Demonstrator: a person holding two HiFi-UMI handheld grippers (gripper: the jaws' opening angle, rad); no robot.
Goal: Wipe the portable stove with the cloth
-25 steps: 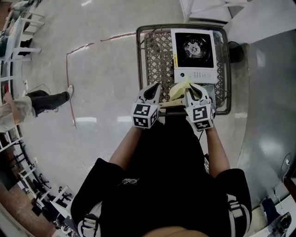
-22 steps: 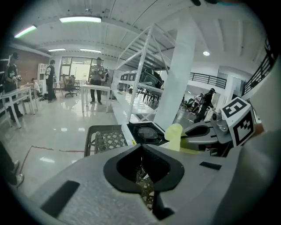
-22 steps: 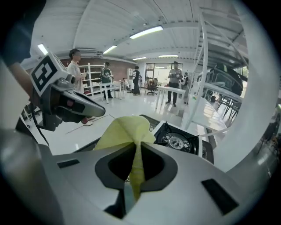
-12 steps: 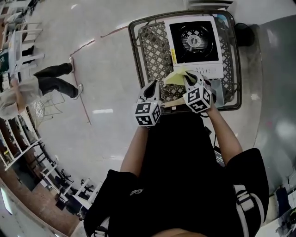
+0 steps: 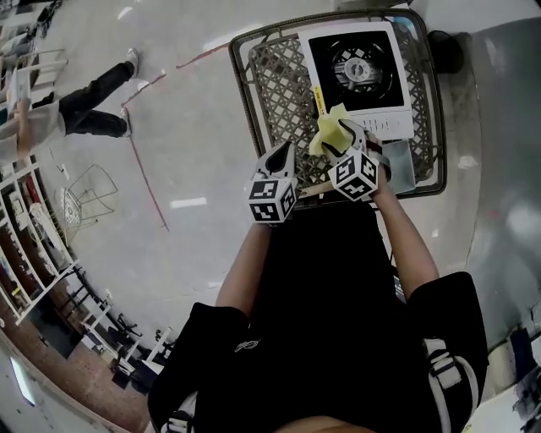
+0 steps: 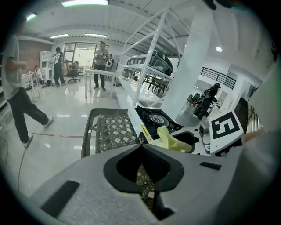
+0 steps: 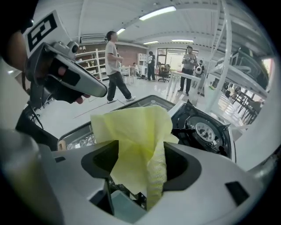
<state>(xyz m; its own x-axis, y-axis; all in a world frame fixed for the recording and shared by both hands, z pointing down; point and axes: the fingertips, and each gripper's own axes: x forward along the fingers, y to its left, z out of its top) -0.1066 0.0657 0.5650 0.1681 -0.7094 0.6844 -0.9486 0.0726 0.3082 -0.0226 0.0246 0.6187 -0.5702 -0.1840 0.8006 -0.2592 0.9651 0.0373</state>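
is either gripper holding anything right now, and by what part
Right hand-held gripper: jaws just opening, apart; yellow cloth sits loose between them at its bunched middle, not pinched. Left hand-held gripper: shut, empty.

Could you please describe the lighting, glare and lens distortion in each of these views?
Head view: strong fisheye bend, ceiling-light glare streaks on the glossy pale floor, the white portable stove with black burner top sharp. Left gripper view: dark round vignette, curved lines, ceiling strip lights blown out. Right gripper view: same vignette, the crumpled yellow cloth brightly and evenly lit.
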